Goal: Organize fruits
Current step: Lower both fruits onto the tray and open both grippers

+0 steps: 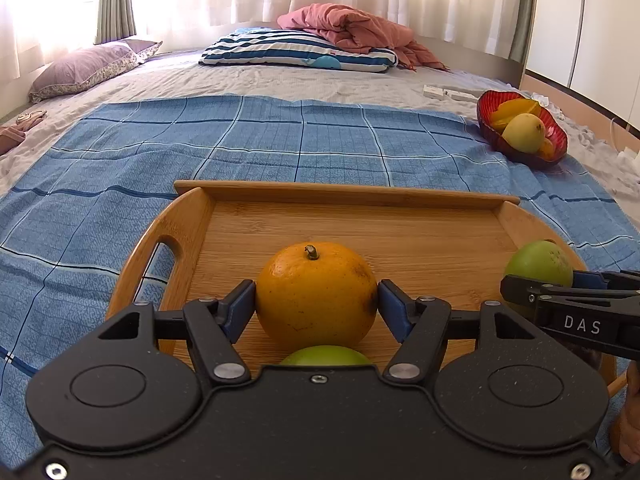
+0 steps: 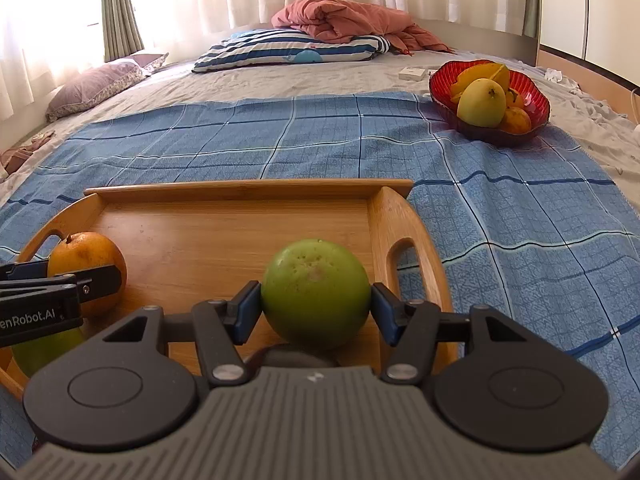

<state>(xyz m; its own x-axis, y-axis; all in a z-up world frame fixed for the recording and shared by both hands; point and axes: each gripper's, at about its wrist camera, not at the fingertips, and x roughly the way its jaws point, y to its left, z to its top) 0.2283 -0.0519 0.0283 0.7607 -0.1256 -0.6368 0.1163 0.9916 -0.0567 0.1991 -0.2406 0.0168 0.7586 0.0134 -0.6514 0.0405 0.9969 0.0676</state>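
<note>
My left gripper [image 1: 316,308] is shut on an orange [image 1: 316,292] with a short stem, its blue pads pressing both sides, low over a wooden tray [image 1: 360,196]. A second green fruit [image 1: 326,354] lies on the tray just beneath the orange. My right gripper [image 2: 316,308] is shut on a round green fruit [image 2: 316,296] near the tray's right handle [image 2: 404,264]. In the left wrist view, that green fruit [image 1: 538,264] shows at the right edge. In the right wrist view, the orange [image 2: 86,256] shows at the left edge.
The tray [image 2: 248,188] lies on a blue checked cloth [image 2: 320,140] spread over a bed. A red glass bowl [image 2: 440,80] holding a yellow-green fruit, star fruit and smaller orange fruits stands at the far right. Pillows and a pink blanket lie at the bed's head.
</note>
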